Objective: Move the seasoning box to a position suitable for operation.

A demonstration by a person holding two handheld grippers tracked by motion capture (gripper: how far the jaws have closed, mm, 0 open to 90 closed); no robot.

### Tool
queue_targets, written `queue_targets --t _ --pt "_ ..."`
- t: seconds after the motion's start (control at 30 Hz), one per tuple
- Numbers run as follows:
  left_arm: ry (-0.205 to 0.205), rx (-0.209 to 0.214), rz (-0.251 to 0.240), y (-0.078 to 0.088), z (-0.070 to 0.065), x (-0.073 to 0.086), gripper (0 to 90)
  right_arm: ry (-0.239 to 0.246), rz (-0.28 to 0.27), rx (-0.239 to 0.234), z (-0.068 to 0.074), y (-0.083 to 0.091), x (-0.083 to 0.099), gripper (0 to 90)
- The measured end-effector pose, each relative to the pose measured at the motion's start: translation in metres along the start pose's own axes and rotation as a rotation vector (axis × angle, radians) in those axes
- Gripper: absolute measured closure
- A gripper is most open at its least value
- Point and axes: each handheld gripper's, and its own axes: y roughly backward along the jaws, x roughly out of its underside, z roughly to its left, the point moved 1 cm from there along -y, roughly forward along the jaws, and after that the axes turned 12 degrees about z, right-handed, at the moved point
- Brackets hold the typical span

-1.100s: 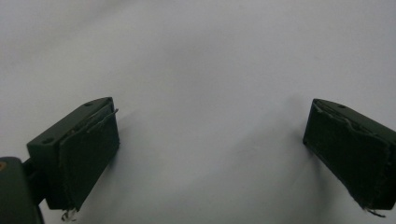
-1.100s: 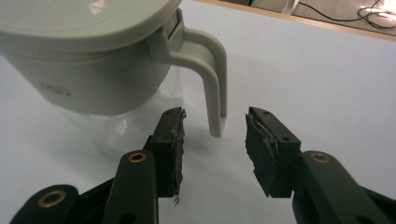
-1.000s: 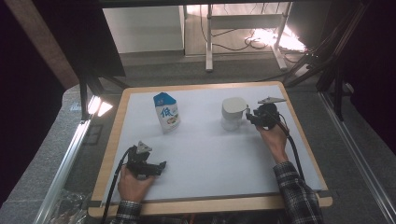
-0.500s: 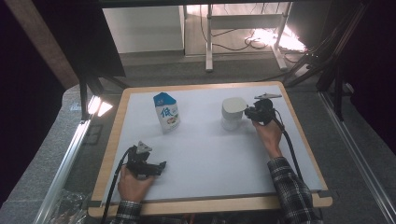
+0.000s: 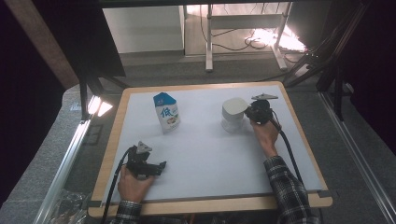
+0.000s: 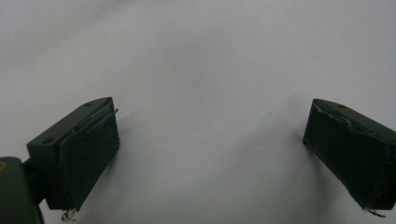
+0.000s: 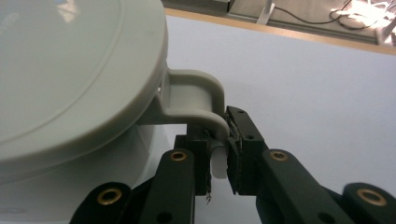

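At the near left of the white-topped wooden table (image 5: pixel 201 154), the left gripper (image 5: pixel 161 165) rested with its jaws wide apart and nothing between them. Left of centre, towards the far edge, stood an upright blue-and-white paper carton (image 5: pixel 166 112), its top closed and its contents not visible. To the right stood the pale grey, round, lidded plastic jug (image 5: pixel 233 113), well apart from the carton; the lid (image 7: pixel 70 70) hid whatever was inside. The right gripper (image 7: pixel 218 158) had just been closing and its jaws clamped the jug's curved handle (image 7: pixel 198 95), the proper place to take hold. The jug was judged rigid, smooth and somewhat slippery, light if unfilled, and likely to swing about so narrow a grip
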Motion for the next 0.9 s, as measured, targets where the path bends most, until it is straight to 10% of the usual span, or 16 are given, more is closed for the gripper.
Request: queue_targets --t 0.9 --pt "0.000 0.000 0.000 0.000 0.000 0.000 3.2 0.013 -0.040 -0.119 0.014 0.044 0.026 80.2"
